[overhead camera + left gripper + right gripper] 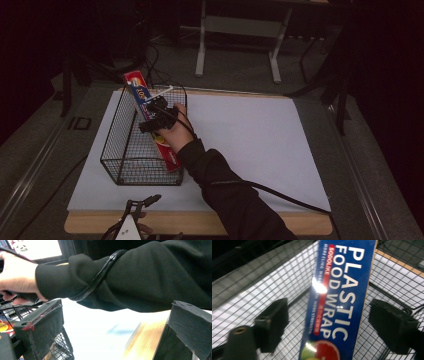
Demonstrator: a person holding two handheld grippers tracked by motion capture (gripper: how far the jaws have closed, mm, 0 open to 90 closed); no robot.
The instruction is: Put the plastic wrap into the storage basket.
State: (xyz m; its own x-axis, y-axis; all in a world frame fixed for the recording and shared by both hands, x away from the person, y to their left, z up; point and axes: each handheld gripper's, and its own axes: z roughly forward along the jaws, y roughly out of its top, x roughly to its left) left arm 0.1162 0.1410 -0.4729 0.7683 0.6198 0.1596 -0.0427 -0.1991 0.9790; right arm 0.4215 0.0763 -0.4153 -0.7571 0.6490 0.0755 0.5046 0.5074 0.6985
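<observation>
Now released: long blue plastic-wrap box (339, 300) leaning in black wire basket (120, 150).
Right gripper (329, 322) gapes, pads clear; a brush could topple it.

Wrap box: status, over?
Right tongs open, pads clear of wrap box. Box leaning in wire basket, one end above rim. Left tongs open, empty, near table edge. Nothing in the way.

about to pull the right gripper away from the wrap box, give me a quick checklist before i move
1. Right gripper jaws off the box: ok, gaps on both sides.
2. Box inside the basket: ok, its top end sticks out above the rim.
3. Box stable by itself: cannot tell, it leans tilted.
4. Cable clear of the basket: ok.
5. Left gripper out of the way: ok, at the near table edge, open.
</observation>
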